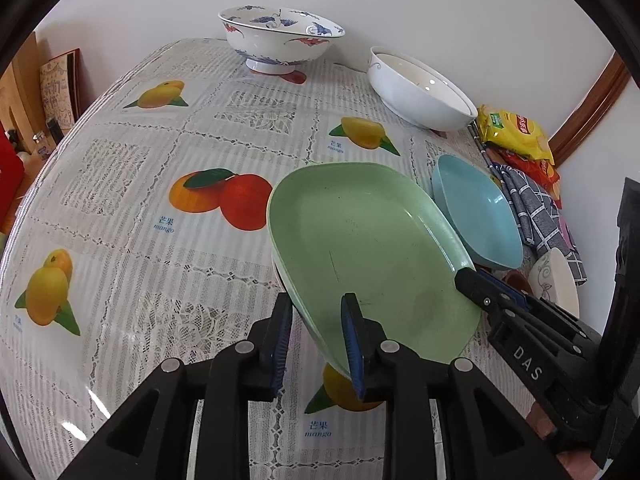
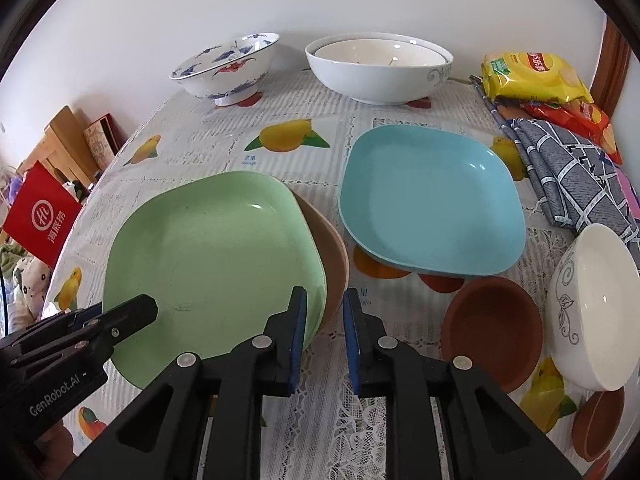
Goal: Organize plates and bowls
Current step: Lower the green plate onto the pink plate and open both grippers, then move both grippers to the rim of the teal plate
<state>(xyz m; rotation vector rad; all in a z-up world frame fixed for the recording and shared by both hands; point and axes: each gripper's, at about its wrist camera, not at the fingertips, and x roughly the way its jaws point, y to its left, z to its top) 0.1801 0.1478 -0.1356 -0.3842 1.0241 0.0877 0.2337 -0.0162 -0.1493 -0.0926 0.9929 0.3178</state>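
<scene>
L gripper (image 1: 320, 344) straddles green plate (image 1: 368, 248) near rim, pads not pressing | R gripper (image 2: 325, 336) slightly open, empty | free tablecloth (image 1: 120, 208) left.

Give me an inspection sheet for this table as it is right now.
Surface: fruit-print lace tablecloth, flat.
Job's things: green plate atop tan plate; blue plate; brown bowl; small white bowl; nested white bowls and blue-patterned bowl at back.
Clutter: snack packets, checked cloth on right.
Grippers: left hand-held gripper open astride green plate's rim; right hand-held gripper at its opposite edge, grip unclear.
Cables: nothing seen.
Surroundings: white wall, red bag on left.
</scene>
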